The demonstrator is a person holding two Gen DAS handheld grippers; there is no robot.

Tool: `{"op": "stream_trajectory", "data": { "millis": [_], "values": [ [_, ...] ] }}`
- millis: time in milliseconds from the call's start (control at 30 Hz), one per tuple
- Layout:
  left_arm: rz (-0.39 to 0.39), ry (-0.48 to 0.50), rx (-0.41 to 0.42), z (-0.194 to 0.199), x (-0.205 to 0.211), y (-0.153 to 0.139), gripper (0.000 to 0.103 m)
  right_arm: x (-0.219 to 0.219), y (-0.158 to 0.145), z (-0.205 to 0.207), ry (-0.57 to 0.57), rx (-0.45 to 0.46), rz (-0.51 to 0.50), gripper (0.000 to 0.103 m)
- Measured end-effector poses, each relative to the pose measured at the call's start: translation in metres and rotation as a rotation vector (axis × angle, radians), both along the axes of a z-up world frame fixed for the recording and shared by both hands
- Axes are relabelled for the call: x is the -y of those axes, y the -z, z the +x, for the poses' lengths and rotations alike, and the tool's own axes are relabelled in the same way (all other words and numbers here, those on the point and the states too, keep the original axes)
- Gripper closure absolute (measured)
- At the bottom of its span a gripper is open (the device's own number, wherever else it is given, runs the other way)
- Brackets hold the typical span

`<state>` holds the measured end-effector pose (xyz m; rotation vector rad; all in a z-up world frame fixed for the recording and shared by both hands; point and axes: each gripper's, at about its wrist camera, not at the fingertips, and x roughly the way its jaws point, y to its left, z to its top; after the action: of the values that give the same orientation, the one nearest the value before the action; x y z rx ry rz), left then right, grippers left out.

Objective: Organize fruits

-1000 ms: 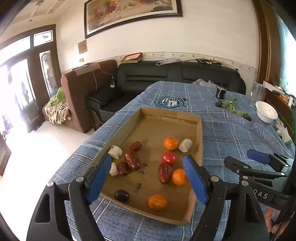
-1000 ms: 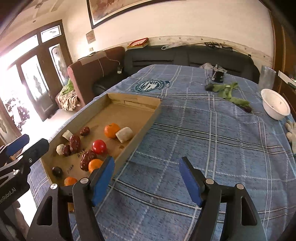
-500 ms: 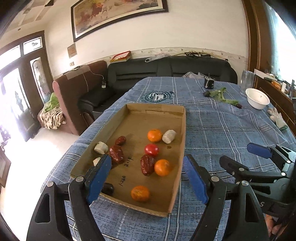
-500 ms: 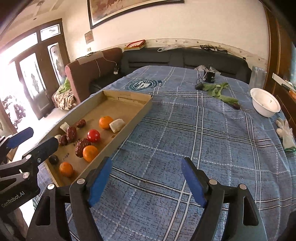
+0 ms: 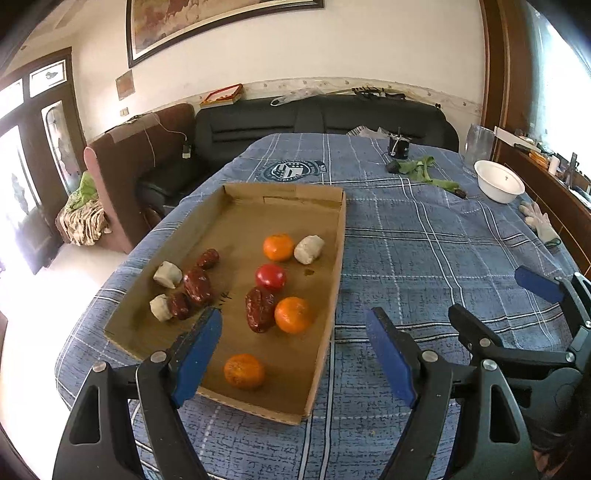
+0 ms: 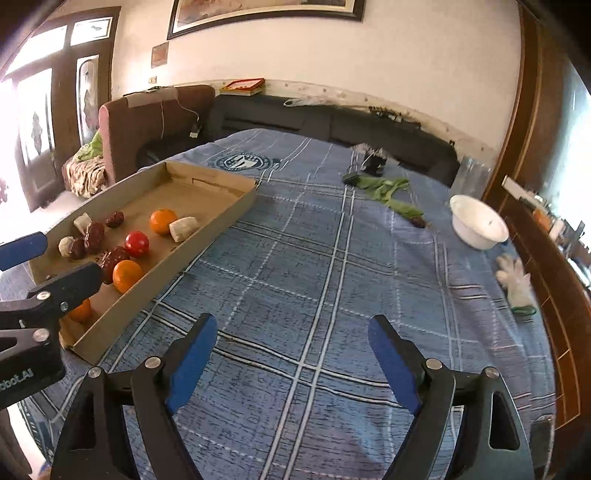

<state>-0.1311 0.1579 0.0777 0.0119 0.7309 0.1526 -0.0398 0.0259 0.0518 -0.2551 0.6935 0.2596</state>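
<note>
Surface: my table wears a blue plaid cloth (image 6: pixel 314 258); the shallow brown cardboard tray (image 5: pixel 338 258) lies on it.
Room: black leather sofa (image 5: pixel 321 114) beyond the tray, framed painting (image 5: pixel 221 22) above.
Fruits: orange tangerines (image 5: pixel 293 314), red tomato (image 5: pixel 270 276), dark red dates (image 5: pixel 259 309) inside the tray.
Left gripper (image 5: pixel 293 349): blue pads apart, empty, over the tray's near end.
Right gripper (image 6: pixel 291 354): jaws opening, nothing between, above bare cloth beside the tray.
Right view only: white bowl (image 6: pixel 478 225) and white glove (image 6: pixel 515 277) seen close.
</note>
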Motion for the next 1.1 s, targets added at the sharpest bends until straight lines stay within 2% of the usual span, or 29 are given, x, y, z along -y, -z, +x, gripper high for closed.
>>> {"op": "stream_trajectory", "data": {
  "millis": [500, 1100],
  "values": [
    [0.002, 0.011, -0.012, 0.0042, 0.0058, 0.0052, 0.023, 0.0041, 0.0020, 0.0027, 0.052, 0.005, -0.058, 0.012],
    [0.004, 0.011, -0.012, 0.0039, 0.0053, 0.0046, 0.023, 0.0068, 0.0040, 0.0024, 0.071, -0.007, -0.069, 0.009]
  ]
}}
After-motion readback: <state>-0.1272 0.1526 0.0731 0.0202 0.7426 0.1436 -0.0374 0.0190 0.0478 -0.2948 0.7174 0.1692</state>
